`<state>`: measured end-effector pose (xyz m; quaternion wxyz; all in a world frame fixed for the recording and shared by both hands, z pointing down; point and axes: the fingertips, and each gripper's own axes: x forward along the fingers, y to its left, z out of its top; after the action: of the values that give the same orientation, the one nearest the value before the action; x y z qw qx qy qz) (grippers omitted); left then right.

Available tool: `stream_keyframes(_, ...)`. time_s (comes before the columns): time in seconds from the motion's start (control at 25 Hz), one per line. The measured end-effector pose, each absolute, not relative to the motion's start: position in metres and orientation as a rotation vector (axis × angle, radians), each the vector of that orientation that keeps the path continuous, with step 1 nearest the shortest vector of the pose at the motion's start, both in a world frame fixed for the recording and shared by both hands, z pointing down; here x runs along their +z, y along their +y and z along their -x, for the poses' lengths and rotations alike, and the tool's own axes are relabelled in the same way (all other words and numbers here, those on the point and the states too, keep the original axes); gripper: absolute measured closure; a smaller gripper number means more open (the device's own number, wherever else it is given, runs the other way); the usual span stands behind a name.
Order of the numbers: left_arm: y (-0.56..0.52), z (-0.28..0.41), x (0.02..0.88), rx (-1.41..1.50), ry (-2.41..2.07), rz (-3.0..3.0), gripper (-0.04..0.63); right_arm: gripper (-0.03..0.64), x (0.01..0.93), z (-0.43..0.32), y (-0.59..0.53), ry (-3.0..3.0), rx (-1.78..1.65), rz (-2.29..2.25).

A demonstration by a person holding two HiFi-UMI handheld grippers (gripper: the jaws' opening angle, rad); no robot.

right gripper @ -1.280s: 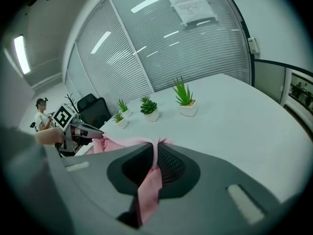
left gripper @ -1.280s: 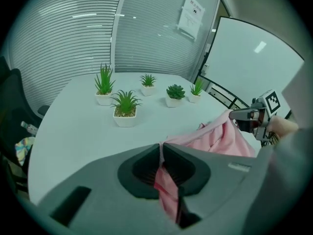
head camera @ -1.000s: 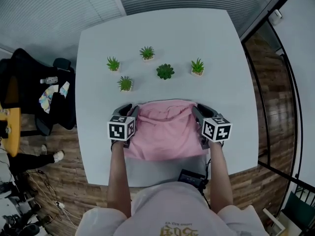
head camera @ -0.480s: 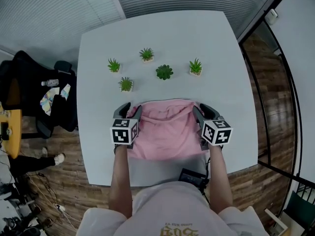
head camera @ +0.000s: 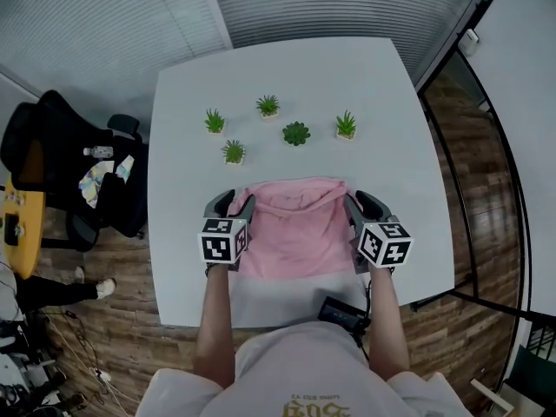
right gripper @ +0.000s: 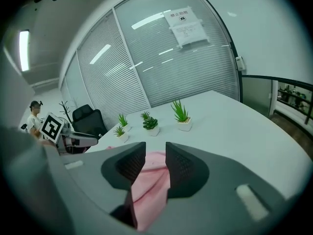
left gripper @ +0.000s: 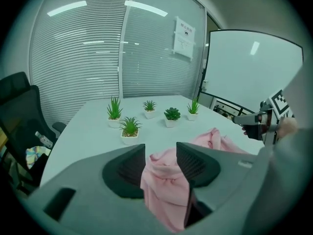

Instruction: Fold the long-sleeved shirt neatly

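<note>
Left gripper view shows the left gripper (left gripper: pixel 160 154), jaws just widened, pinching bunched cloth of the pink shirt (left gripper: pixel 164 187). The right gripper (right gripper: pixel 155 152), jaws just narrowed, grips its other side. It spreads between them on the white table (head camera: pixel 391 102), 5 potted plants (head camera: pixel 295 133) beyond.

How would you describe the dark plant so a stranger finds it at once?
On the white table, beyond the pink shirt, stands a cluster of small potted plants. The dark succulent is the only round rosette; its neighbours have lighter, spiky leaves.
</note>
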<state>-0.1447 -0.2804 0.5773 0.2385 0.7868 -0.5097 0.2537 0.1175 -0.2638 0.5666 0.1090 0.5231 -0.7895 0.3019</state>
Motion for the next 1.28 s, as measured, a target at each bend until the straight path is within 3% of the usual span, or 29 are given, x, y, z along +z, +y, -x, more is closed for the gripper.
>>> stream_keyframes(1.08, -0.137, 0.136, 0.489, 0.498, -1.391, -2.331, 0.407, 0.532, 0.480, -0.091, -0.121, -2.482, 0.785, -1.656)
stream_keyframes(1.28, -0.109, 0.142, 0.462, 0.462, -1.463, -2.384, 0.483, 0.563, 0.462, -0.088, -0.092, -2.509, 0.715, -1.702)
